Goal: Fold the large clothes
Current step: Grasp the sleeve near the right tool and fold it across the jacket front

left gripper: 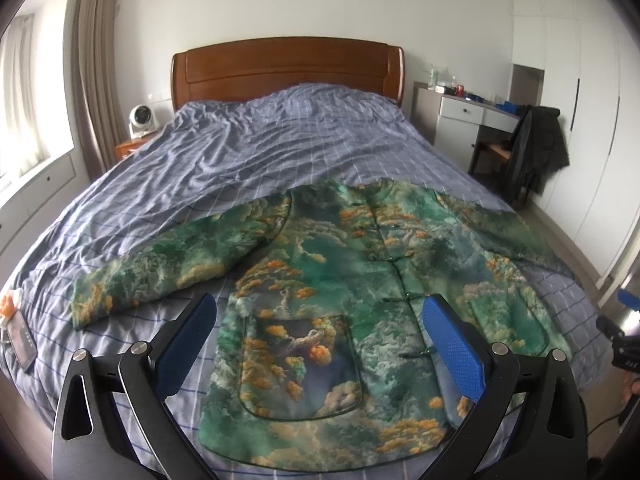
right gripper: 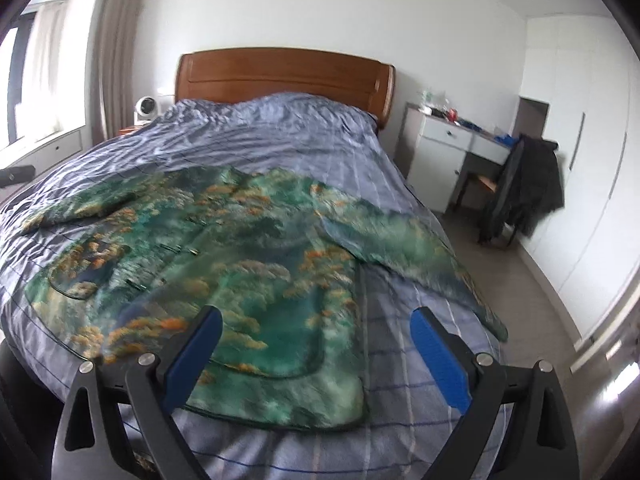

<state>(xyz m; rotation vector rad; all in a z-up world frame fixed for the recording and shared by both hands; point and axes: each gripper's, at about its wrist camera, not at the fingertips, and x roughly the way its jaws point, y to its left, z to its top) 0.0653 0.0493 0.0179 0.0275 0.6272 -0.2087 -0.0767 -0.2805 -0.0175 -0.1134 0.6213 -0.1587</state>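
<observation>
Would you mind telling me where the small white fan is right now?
The small white fan sits on the wooden nightstand left of the headboard, beside the curtain.

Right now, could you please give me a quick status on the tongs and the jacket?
Left tongs open, empty, above the hem. Right tongs open, empty. Jacket flat on the bed, buttoned, sleeves spread, unfolded. Phone by the left sleeve.

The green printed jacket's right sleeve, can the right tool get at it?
Probably yes: the green printed jacket's sleeve lies flat and uncovered on the bed, nothing between it and the open right tool.
</observation>
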